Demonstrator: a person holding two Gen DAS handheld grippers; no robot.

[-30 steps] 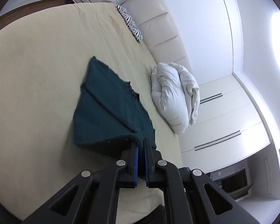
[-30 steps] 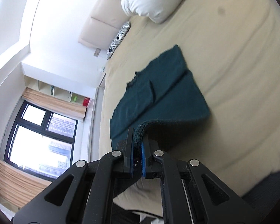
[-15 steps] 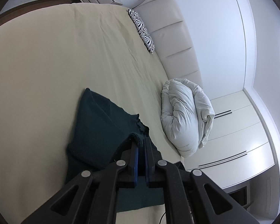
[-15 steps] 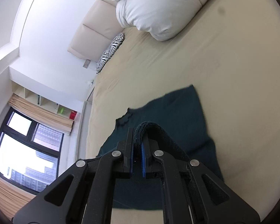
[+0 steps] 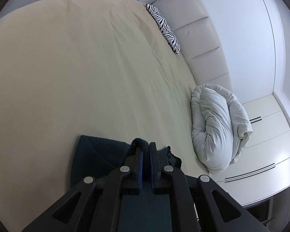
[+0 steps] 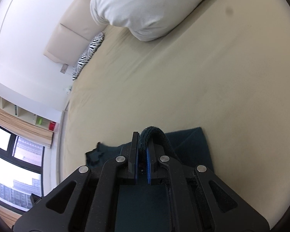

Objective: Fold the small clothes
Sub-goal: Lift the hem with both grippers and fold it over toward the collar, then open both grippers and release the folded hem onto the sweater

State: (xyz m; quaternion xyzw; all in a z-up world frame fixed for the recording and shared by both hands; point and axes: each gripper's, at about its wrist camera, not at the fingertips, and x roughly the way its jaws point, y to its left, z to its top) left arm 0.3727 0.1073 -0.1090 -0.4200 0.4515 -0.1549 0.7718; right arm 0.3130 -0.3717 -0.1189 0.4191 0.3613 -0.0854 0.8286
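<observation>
A dark teal garment (image 5: 98, 154) lies on the beige bed sheet (image 5: 77, 77), mostly under both grippers. My left gripper (image 5: 146, 147) is shut on a folded edge of it, and a small roll of cloth pokes out above the fingertips. In the right wrist view the same garment (image 6: 193, 147) spreads below, with a crumpled corner at the left. My right gripper (image 6: 143, 138) is shut on another part of the edge, which loops over its right finger. Most of the cloth is hidden behind the gripper bodies.
A rolled white duvet (image 5: 218, 127) lies at the bed's right side, and it also fills the top of the right wrist view as the duvet (image 6: 145, 5). A zebra-striped cushion (image 5: 164, 27) leans on the padded headboard (image 5: 199, 44). White wardrobe (image 5: 270, 139), window (image 6: 13, 166).
Both grippers have carried the held edge forward across the garment toward the headboard. The cloth that lay spread ahead of them now sits beneath and behind the fingers.
</observation>
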